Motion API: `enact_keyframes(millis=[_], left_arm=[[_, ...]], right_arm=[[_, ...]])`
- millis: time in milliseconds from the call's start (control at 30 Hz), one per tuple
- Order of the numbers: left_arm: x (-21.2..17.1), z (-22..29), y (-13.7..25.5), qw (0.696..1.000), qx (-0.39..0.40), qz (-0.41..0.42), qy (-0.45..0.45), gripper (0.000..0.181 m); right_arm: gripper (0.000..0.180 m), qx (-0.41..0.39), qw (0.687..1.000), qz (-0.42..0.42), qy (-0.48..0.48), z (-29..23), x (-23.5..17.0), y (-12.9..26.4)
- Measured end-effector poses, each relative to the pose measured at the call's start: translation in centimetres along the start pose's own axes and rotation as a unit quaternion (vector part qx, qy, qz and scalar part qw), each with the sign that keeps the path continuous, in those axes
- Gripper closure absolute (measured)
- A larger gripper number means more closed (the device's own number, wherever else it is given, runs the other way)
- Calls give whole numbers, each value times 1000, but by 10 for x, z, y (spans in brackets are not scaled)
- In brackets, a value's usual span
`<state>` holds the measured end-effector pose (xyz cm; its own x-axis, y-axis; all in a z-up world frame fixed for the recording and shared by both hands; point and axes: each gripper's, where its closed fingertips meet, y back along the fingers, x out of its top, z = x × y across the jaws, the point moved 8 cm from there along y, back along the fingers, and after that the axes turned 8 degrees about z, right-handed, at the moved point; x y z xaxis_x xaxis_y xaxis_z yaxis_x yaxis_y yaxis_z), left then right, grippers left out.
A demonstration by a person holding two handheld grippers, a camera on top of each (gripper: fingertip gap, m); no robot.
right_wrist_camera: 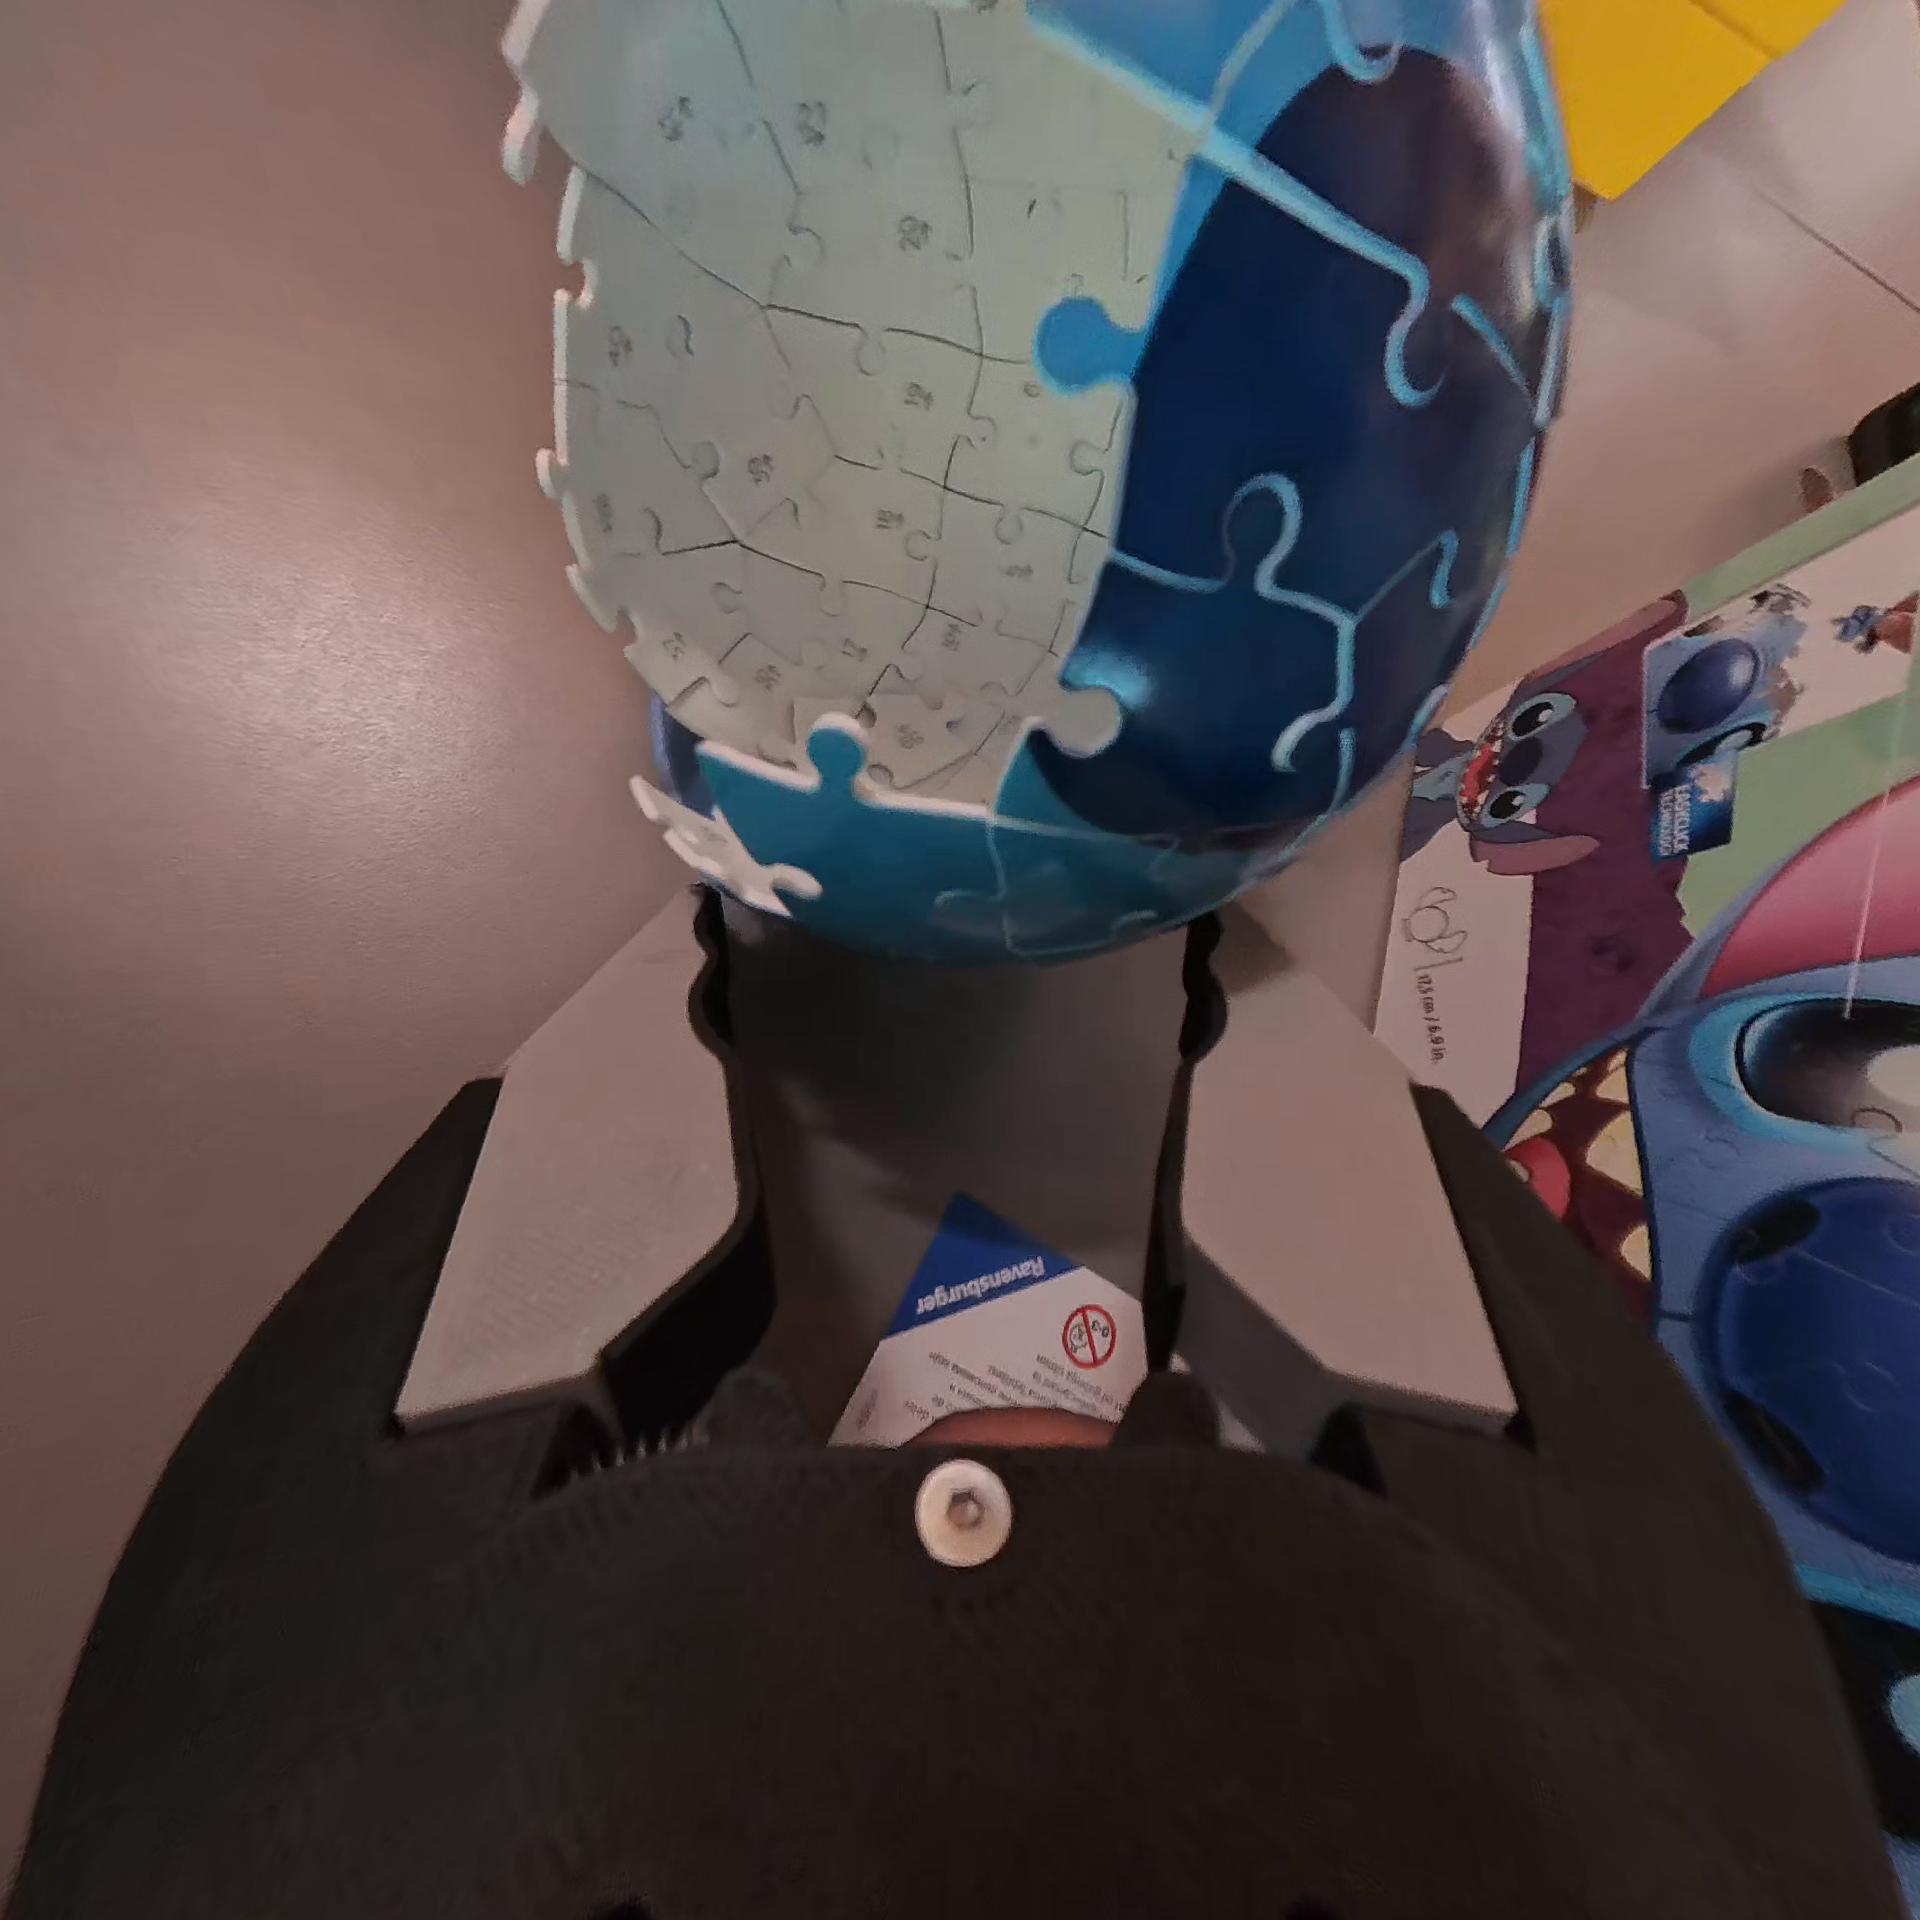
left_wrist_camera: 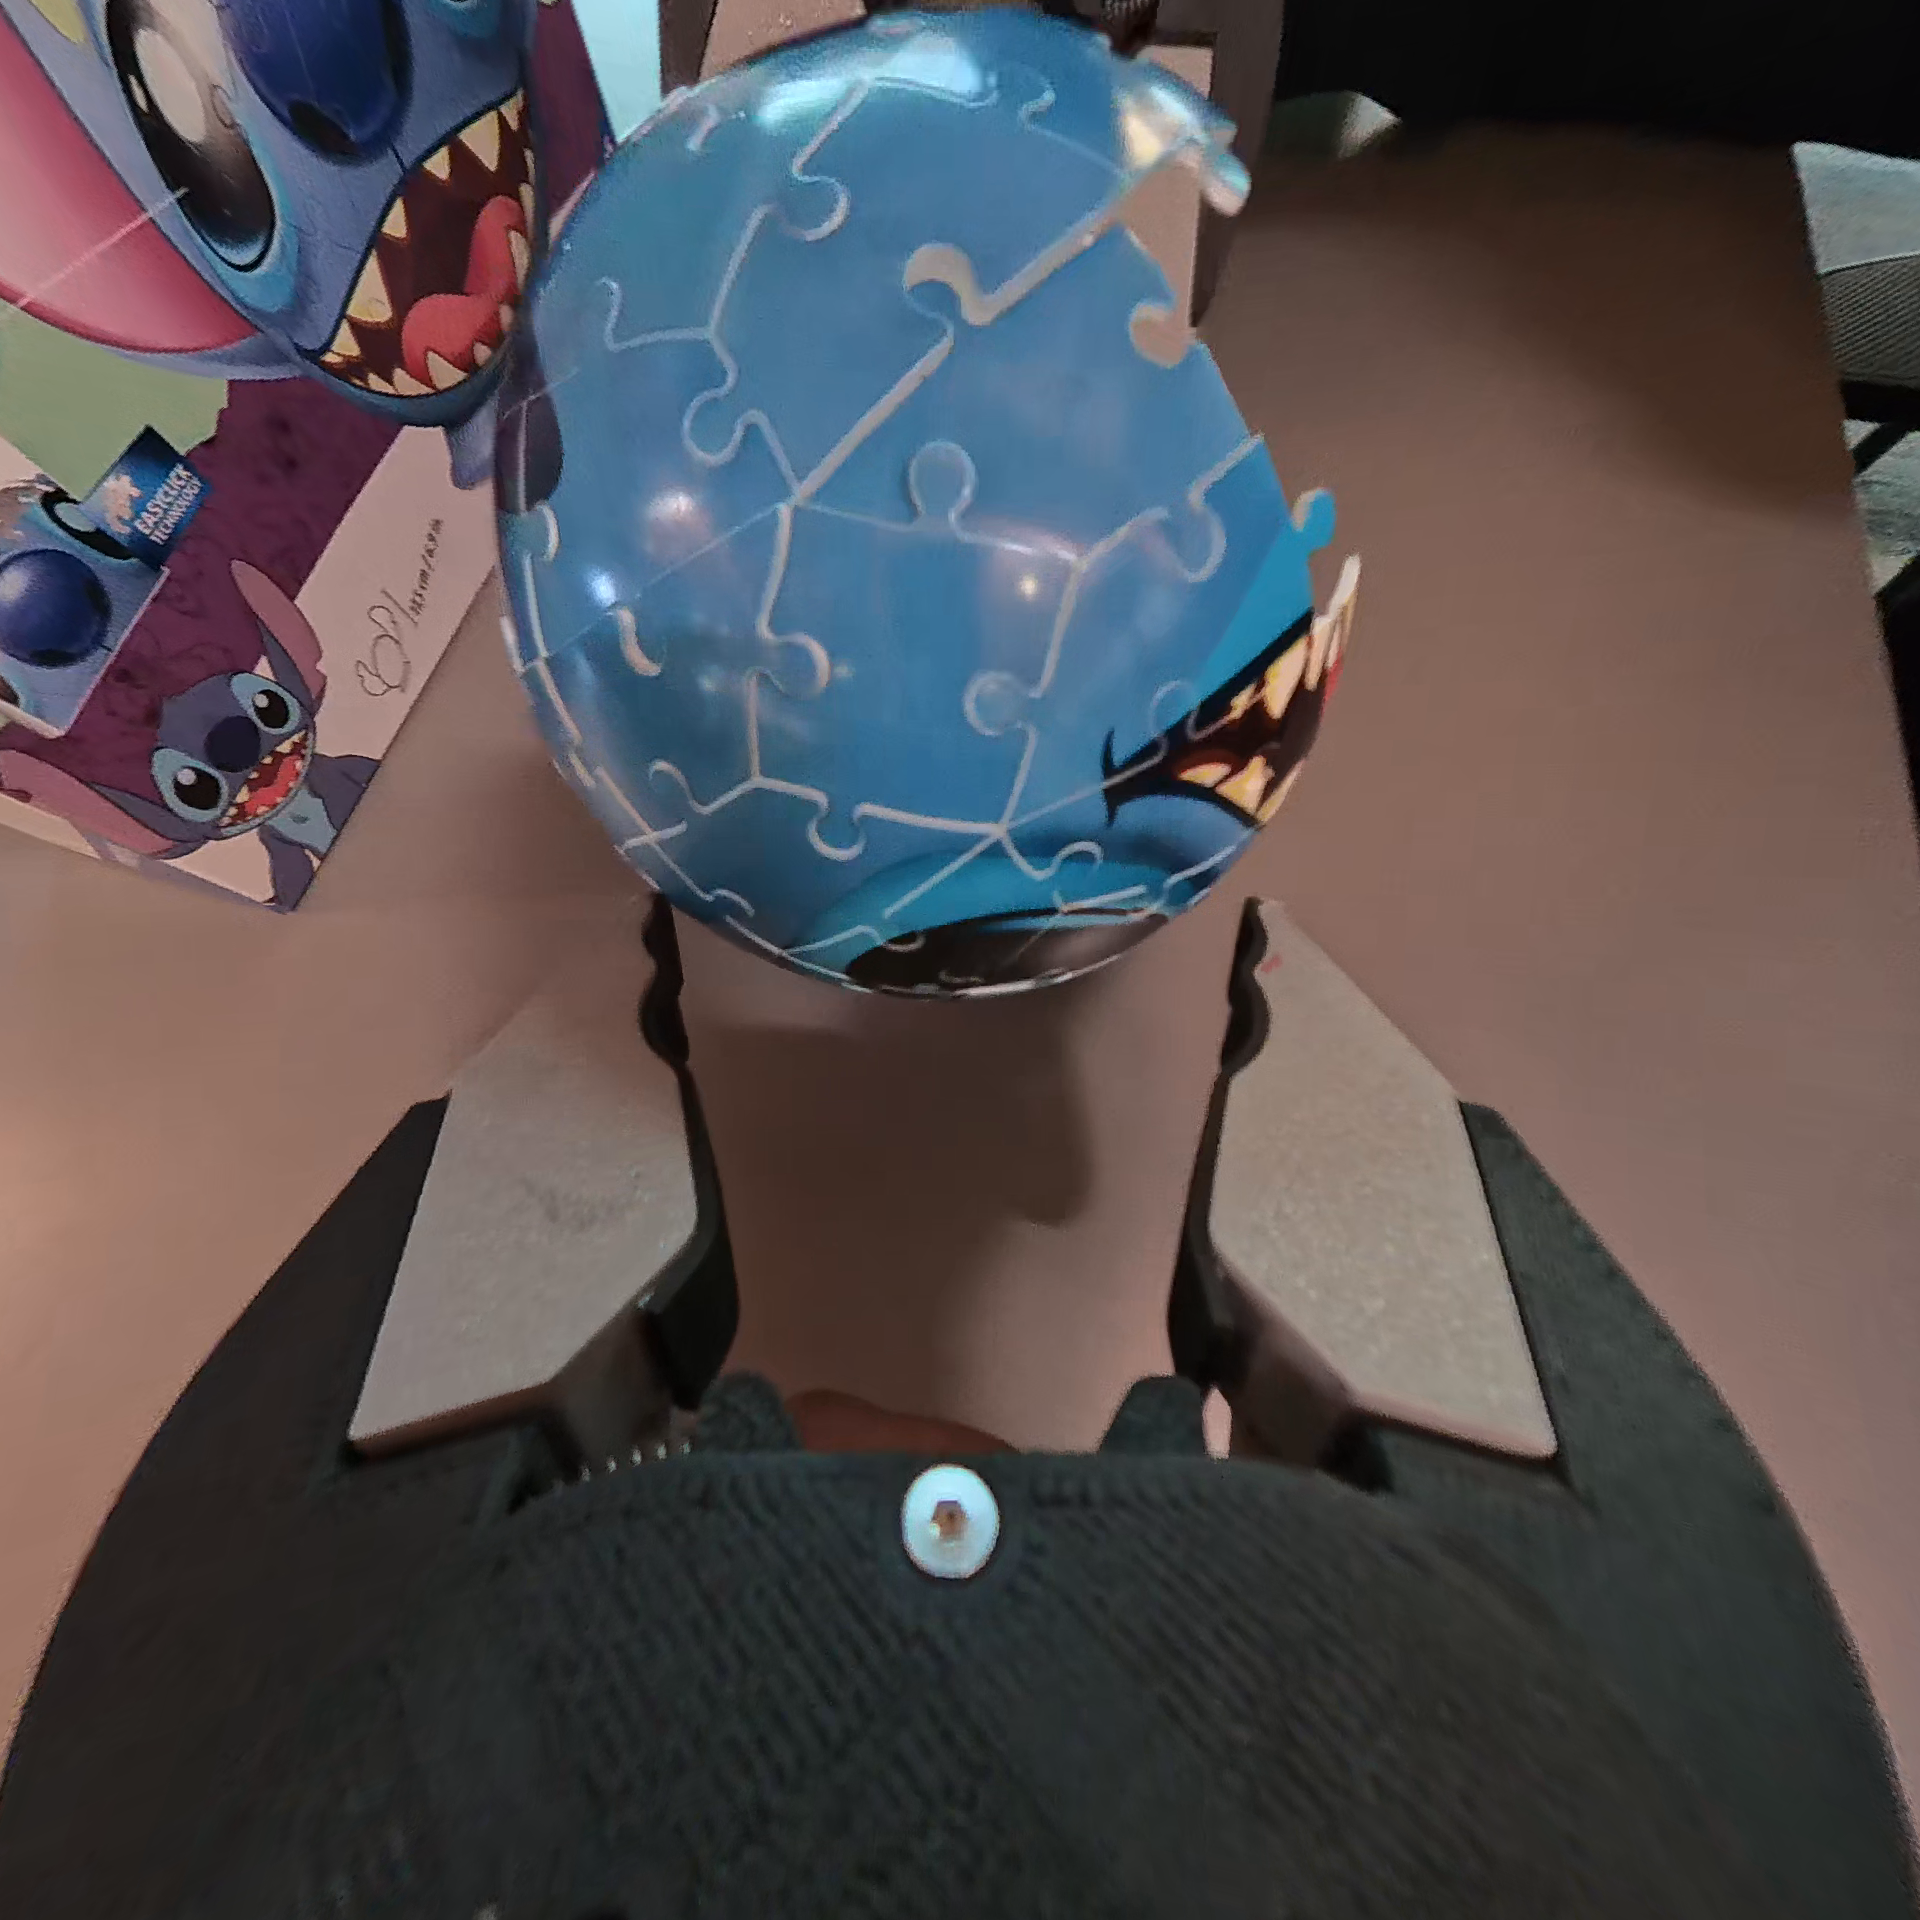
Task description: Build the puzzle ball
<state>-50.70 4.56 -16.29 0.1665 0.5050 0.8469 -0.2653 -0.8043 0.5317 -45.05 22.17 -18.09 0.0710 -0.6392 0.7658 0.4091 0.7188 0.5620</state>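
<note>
The puzzle ball (left_wrist_camera: 883, 540) is a partly built glossy blue shell with a toothed mouth printed at its right. It sits just beyond my left gripper (left_wrist_camera: 956, 935), whose jaws stand open, apart from the ball's lower edge. In the right wrist view the ball (right_wrist_camera: 1299, 468) shows its open side, with the pale numbered inside (right_wrist_camera: 831, 416). A white-backed piece (right_wrist_camera: 717, 842) juts from its lower left rim. My right gripper (right_wrist_camera: 954, 935) is open with the ball's bottom right at its tips. Its grey fingers (left_wrist_camera: 1236, 156) show behind the ball in the left wrist view.
The printed puzzle box (left_wrist_camera: 208, 520) lies on the brown table left of the ball; it shows at the right in the right wrist view (right_wrist_camera: 1714, 935). A blue and white leaflet (right_wrist_camera: 997, 1320) lies under the right gripper. A grey chair (left_wrist_camera: 1870, 260) stands at the far right. The tips of one gripper are about 9 cm away from the tips of the other.
</note>
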Motion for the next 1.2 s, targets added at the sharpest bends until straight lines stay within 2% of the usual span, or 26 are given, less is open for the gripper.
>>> enact_keyframes(millis=[133,333,633,867,1033,1200], left_arm=[[3,-2,-1,1000,-8,3,24,78],[2,0,-1,1000,6,0,7,80],[9,3,6,995,53,-27,-82,79],[11,7,14,977,92,-75,-178,79],[21,7,19,967,104,-93,-211,80],[24,5,19,952,118,-134,-249,80]], right_arm=[[98,0,1000,6,-1,1,1,2],[96,-14,1000,-1,15,-1,4,3],[96,-74,993,-34,81,-2,12,2],[98,-146,975,-50,157,-7,23,-1],[90,-193,962,-53,185,-8,25,-3],[91,-225,952,-54,202,-9,24,-6]])
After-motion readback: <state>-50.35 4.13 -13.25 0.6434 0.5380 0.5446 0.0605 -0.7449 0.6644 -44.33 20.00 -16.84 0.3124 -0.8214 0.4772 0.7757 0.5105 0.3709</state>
